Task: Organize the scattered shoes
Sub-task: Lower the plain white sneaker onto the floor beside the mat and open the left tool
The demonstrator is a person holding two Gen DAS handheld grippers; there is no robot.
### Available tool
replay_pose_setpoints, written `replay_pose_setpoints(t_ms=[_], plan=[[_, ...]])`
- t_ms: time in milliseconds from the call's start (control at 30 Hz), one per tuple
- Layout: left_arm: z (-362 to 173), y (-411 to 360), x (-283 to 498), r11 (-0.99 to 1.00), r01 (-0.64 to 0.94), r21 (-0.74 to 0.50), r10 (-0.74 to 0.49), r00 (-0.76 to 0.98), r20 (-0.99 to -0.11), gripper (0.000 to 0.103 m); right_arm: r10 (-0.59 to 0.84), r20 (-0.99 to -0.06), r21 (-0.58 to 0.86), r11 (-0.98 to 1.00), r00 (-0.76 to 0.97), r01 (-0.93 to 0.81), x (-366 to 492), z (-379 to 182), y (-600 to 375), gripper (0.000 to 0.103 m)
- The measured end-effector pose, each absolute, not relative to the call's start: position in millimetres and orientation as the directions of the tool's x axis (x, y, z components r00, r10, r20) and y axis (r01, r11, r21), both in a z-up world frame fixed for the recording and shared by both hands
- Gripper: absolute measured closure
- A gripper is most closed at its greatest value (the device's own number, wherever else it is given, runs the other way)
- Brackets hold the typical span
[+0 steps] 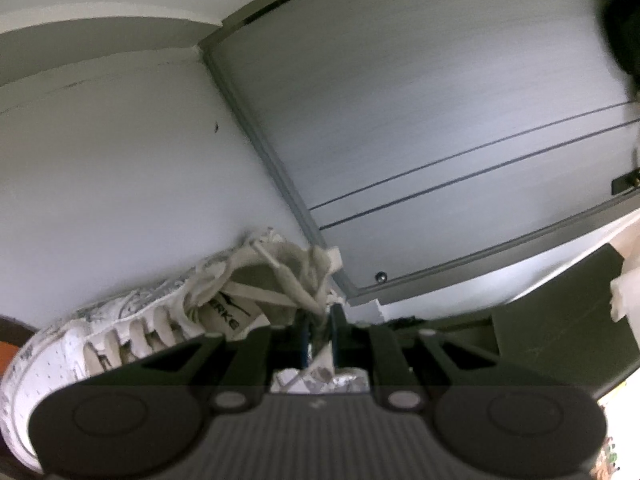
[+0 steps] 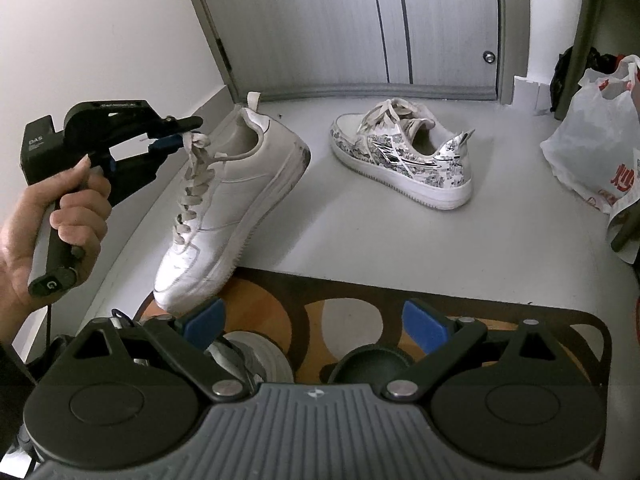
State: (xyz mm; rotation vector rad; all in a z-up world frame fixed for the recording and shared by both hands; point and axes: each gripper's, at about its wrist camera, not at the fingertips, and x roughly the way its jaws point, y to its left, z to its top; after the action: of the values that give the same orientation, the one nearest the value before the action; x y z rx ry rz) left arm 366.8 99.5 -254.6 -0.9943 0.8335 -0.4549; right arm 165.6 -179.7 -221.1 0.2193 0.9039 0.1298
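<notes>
While our left tongs [image 2: 188, 138] are clenched on the laces of the plain white sneaker [image 2: 224, 208], its toe resting at the rug [image 2: 320, 292] edge, it hangs floppy and swings; the heel collar would grip firmer. Our right tongs [image 2: 312, 324] gape, released. The patterned sneaker [image 2: 404, 160] sits upright on the floor [image 2: 440, 248].

Near shoe [image 2: 224, 200] hangs by its laces from the left tongs [image 2: 182, 136], toe down at the mat [image 2: 360, 300] edge beside the left wall [image 2: 100, 32]; second shoe [image 2: 404, 160] stands on the floor [image 2: 360, 232] to its right, before the door [image 2: 340, 20]; bag [image 2: 596, 140] far right.
</notes>
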Motion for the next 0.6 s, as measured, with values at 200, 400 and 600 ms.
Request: replay_pose_setpoints(t_ms=[200,400,600], plan=[[-266.4,99.7,362.3,0.499,-0.065,-0.864,-0.671,0.603,-0.432,0.093,0.208,-0.766,0.248,0.969,0.609,-0.018,165.3,-221.9,-182.3,0.005],[-269.6,102.3,371.0,0.497,-0.109,-0.861,-0.627,0.641,-0.443,0.093,0.206,-0.770,0.250,0.968,0.603,-0.011,166.7,-224.7,-186.4,0.005],[-275.1,103.2,377.1,0.484,-0.152,-0.862,-0.590,0.671,-0.450,0.093,0.204,-0.777,0.250,0.968,0.596,-0.006,168.1,-228.8,-191.6,0.005]])
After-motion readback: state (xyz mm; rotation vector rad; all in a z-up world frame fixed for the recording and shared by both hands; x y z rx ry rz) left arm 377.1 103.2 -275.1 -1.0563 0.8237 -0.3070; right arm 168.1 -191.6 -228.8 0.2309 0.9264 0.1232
